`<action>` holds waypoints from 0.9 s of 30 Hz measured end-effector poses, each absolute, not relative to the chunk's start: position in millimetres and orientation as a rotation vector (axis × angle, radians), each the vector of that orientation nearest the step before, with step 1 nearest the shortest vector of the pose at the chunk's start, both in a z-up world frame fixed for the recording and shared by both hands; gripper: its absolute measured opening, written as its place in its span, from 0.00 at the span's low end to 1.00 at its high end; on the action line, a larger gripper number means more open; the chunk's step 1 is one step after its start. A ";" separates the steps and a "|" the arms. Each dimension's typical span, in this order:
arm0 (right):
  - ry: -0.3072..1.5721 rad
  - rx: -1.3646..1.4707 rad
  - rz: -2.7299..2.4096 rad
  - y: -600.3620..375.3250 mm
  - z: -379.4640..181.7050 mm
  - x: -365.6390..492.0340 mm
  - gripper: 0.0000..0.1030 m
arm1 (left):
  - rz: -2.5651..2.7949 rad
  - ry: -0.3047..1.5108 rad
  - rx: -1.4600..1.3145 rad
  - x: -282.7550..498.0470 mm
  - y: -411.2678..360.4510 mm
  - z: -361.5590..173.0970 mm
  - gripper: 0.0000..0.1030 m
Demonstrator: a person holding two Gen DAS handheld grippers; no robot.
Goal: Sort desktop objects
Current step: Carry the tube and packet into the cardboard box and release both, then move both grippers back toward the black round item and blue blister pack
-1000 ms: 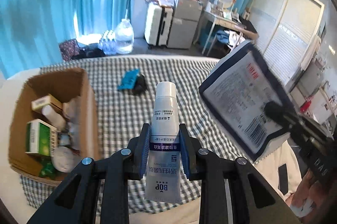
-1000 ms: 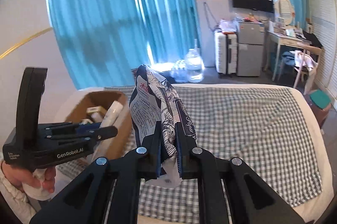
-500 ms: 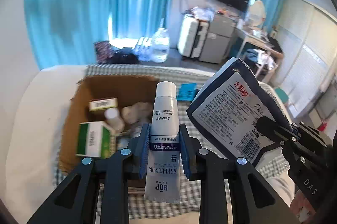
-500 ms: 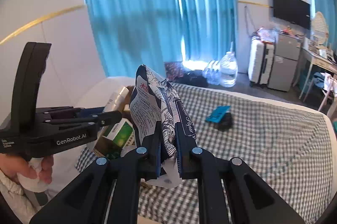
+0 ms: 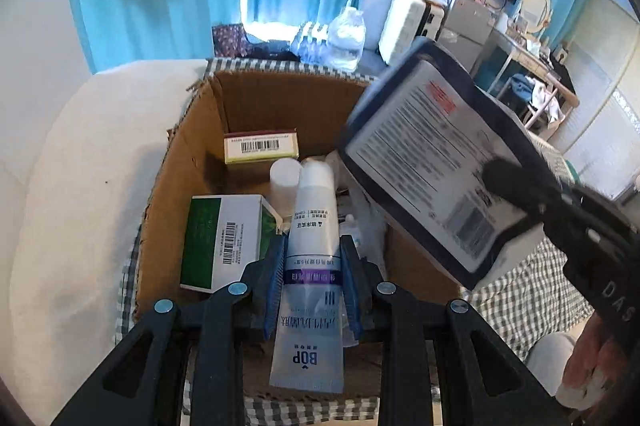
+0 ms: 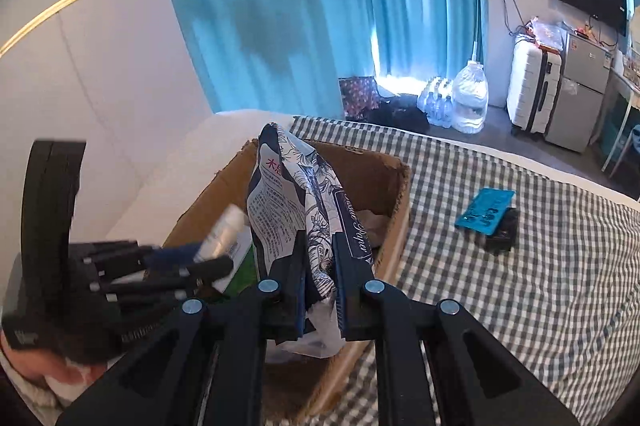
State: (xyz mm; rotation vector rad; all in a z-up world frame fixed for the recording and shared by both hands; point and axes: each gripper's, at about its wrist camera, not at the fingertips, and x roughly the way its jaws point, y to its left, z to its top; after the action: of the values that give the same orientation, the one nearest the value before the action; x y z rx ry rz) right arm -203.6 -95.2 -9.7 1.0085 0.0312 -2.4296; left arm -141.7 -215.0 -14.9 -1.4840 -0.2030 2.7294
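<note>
Left wrist view, from left to right: a white padded headboard (image 5: 72,162) borders an open cardboard box (image 5: 180,162) of rough brown corrugate with frayed flaps, standing on the checked bed cover (image 5: 532,290). Inside lie a rectangular green-and-white carton (image 5: 224,242) with a barcode, a flat cream carton (image 5: 260,146) with a dark red edge, and a white cylindrical bottle cap (image 5: 285,175). The left tool (image 5: 313,290) is clenched on a smooth white squeeze tube (image 5: 314,250) with a purple band, its rounded cap pointing into the box and its flat crimped end toward the camera; the ribbed blue pads press both sides. To the right, a soft rectangular tissue pack (image 5: 432,162) with navy border and white printed label hangs above the box's right side, pinched by the right tool's black fingers.

Right wrist view, from left to right: the left tool (image 6: 188,262) appears blurred above the box (image 6: 396,210). The right tool (image 6: 318,266) has its jaws opening, with the crumpled, glossy tissue pack (image 6: 296,202) between the pads and in contact with them, over the box interior. Farther right, a flat teal packet (image 6: 485,212) lies on a small black object (image 6: 502,236) on the green-and-white gingham cover (image 6: 540,286).
</note>
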 end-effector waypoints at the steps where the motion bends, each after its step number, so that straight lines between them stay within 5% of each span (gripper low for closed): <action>1: 0.042 1.005 -2.423 -98.1 -10.2 -205.4 0.18 | 2.731 -0.200 -1.502 -142.8 -215.0 -17.1 0.30; 2: 0.059 0.995 -2.427 -102.0 -8.9 -207.6 0.28 | 2.727 -0.203 -1.526 -143.8 -215.8 -19.4 0.34; 3: 0.079 0.983 -2.440 -107.0 -8.6 -208.3 0.37 | 2.721 -0.216 -1.551 -144.5 -218.1 -23.1 0.51; 4: 0.090 0.969 -2.456 -107.8 -8.0 -208.2 0.59 | 2.726 -0.227 -1.556 -144.4 -219.5 -23.7 0.68; 5: 0.084 0.950 -2.472 -106.5 -6.1 -206.6 0.66 | 2.741 -0.241 -1.554 -142.5 -220.3 -23.2 0.73; 9: 0.075 0.887 -2.517 -96.5 6.6 -192.6 0.66 | 2.785 -0.243 -1.570 -133.1 -220.8 -21.6 0.89; 27: 0.075 0.656 -2.769 8.3 84.8 -95.8 0.76 | 2.864 -0.057 -1.488 -80.7 -127.7 35.0 0.97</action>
State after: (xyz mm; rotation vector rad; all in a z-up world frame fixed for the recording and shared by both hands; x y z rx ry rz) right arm -95.8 8.3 84.8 0.6559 0.0749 -2.7686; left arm -80.7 -127.7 35.0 -1.4882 -0.0573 2.8644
